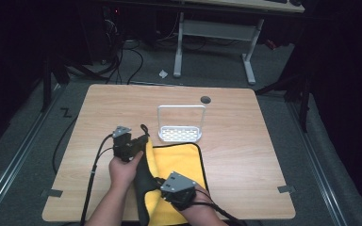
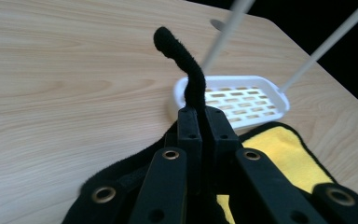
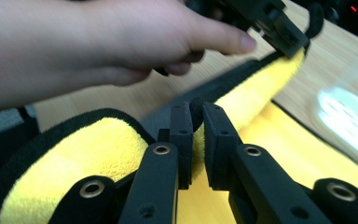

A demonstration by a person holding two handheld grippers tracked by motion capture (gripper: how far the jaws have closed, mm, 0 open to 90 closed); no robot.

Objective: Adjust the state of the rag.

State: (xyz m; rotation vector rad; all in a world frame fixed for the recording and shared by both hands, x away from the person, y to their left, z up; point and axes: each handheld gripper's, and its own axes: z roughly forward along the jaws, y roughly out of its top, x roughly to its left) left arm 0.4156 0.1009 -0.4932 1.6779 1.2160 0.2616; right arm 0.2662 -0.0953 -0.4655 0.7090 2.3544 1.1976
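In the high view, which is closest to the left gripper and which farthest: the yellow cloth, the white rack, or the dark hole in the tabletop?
1. Yellow cloth, clamped in the left gripper.
2. White rack, just to its right.
3. Dark hole, beyond the rack near the table's far edge.

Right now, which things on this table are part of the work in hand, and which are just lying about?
In the job:
- yellow microfibre cloth with black edging, one side lifted and folding over
- left gripper, shut on the cloth's black edge
- right gripper, shut on the same edge

Lying about:
- white slotted plastic tray with a tall wire handle, untouched behind the cloth
- light wooden table
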